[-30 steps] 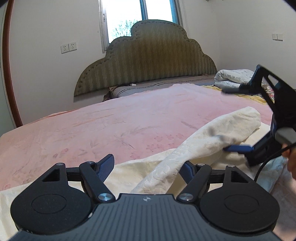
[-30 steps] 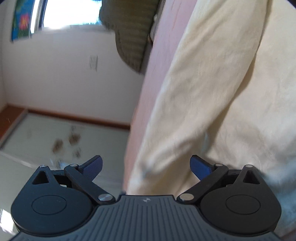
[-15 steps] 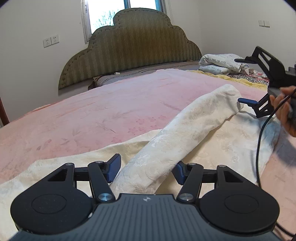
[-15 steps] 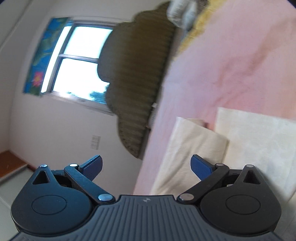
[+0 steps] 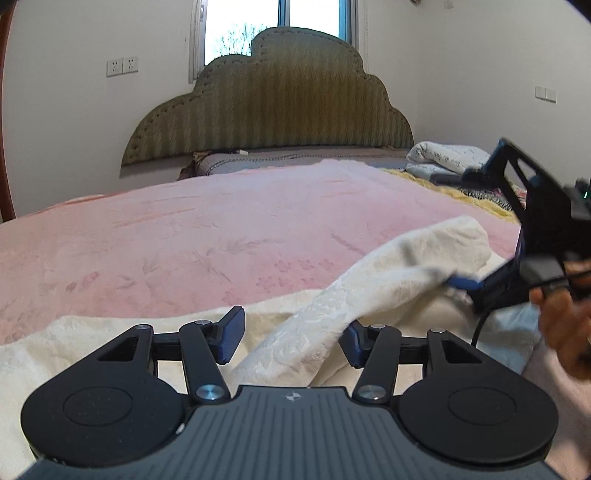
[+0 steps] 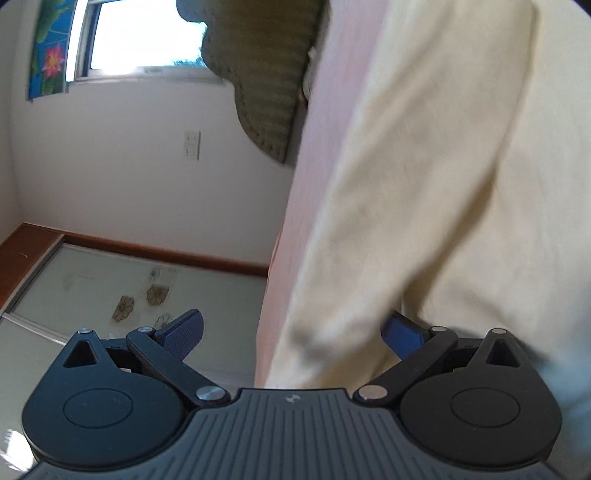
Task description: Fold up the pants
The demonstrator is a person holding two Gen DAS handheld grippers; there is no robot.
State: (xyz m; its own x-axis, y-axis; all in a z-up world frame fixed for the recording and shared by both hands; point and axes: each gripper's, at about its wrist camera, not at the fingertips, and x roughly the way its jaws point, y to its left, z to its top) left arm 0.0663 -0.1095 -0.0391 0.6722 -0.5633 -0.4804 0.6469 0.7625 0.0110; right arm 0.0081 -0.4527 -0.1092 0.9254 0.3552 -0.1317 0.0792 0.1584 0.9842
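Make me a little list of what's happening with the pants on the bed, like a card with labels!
Clothing: cream pants, one raised fold running diagonally
Surface: pink blanket on the bed
Left gripper: open, raised fold between its fingers
Right gripper: open, cloth between its fingers, not pinched
Right hand: holding the right gripper's handle
Behind: green headboard, window, folded pillows
Fold progress: not finished, pants still loose
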